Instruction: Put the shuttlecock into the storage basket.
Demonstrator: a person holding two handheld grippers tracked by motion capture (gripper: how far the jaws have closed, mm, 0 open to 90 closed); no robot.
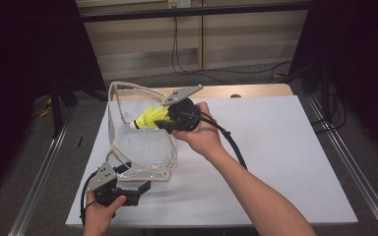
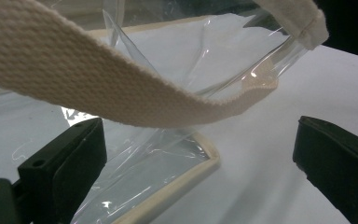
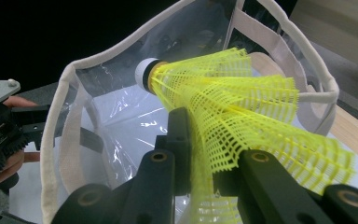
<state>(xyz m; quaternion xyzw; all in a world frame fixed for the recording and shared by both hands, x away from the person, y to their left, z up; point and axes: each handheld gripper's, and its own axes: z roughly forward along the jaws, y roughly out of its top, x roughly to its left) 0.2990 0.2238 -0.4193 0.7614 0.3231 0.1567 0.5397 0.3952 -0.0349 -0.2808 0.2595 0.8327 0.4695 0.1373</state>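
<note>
A clear plastic bag point(image 1: 142, 147) with cream fabric trim stands with its mouth open on the left part of the white table point(image 1: 275, 147). My right gripper point(image 1: 165, 120) is shut on the skirt of a yellow shuttlecock point(image 1: 150, 118) at the bag's mouth, its white cork pointing in. In the right gripper view the shuttlecock point(image 3: 242, 102) is squeezed between the jaws, over the bag point(image 3: 121, 116). My left gripper point(image 1: 140, 189) sits at the bag's near corner, open. In the left gripper view the cream strap point(image 2: 98, 88) crosses above the parted jaws of that gripper point(image 2: 196, 140), untouched.
A wooden board point(image 1: 246, 91) borders the table's far edge. Black cables point(image 1: 197, 73) lie on the floor behind it. Metal rails point(image 1: 344, 162) run along both sides. The right half of the white sheet is bare. The left gripper point(image 3: 0, 126) and a hand appear beyond the bag.
</note>
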